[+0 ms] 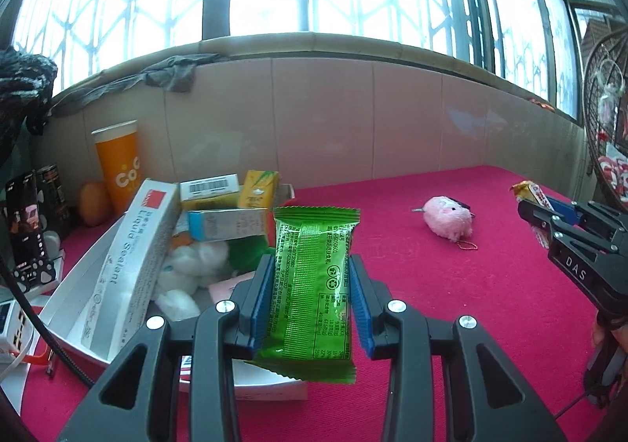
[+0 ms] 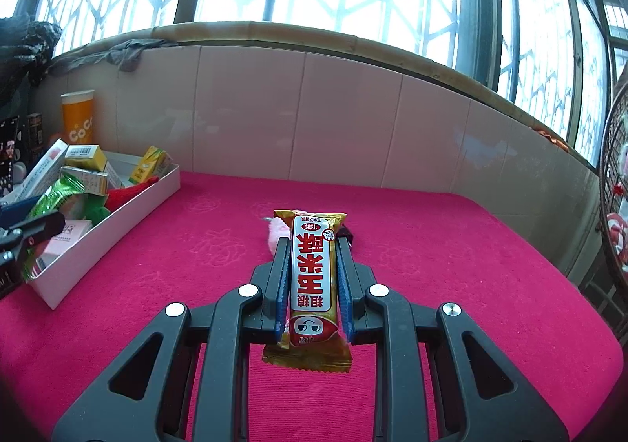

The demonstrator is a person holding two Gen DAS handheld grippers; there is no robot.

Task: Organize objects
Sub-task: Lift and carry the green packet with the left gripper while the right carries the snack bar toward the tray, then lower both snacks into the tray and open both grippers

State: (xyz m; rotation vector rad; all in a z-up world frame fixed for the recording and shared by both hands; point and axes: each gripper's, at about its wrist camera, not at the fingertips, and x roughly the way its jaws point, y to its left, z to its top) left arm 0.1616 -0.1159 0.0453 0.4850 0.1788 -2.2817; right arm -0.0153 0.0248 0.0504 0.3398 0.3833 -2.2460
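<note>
My left gripper (image 1: pixel 312 265) is shut on a green snack packet (image 1: pixel 310 285), held upright above the right edge of the white box (image 1: pixel 70 297); the packet also shows in the right wrist view (image 2: pixel 55 195). My right gripper (image 2: pixel 310 246) is shut on a gold and white snack bar (image 2: pixel 312 277), held above the red cloth. The bar and right gripper show at the right of the left wrist view (image 1: pixel 530 195). A pink plush toy (image 1: pixel 447 220) lies on the cloth, mostly hidden behind the bar in the right wrist view (image 2: pixel 274 232).
The white box (image 2: pixel 117 222) holds a Liquid Sealant carton (image 1: pixel 133 265), small boxes, a yellow juice carton (image 1: pixel 257 189) and cotton balls (image 1: pixel 192 273). An orange cup (image 1: pixel 119 167) and dark cans stand behind it. A tiled wall borders the red cloth (image 2: pixel 471 285).
</note>
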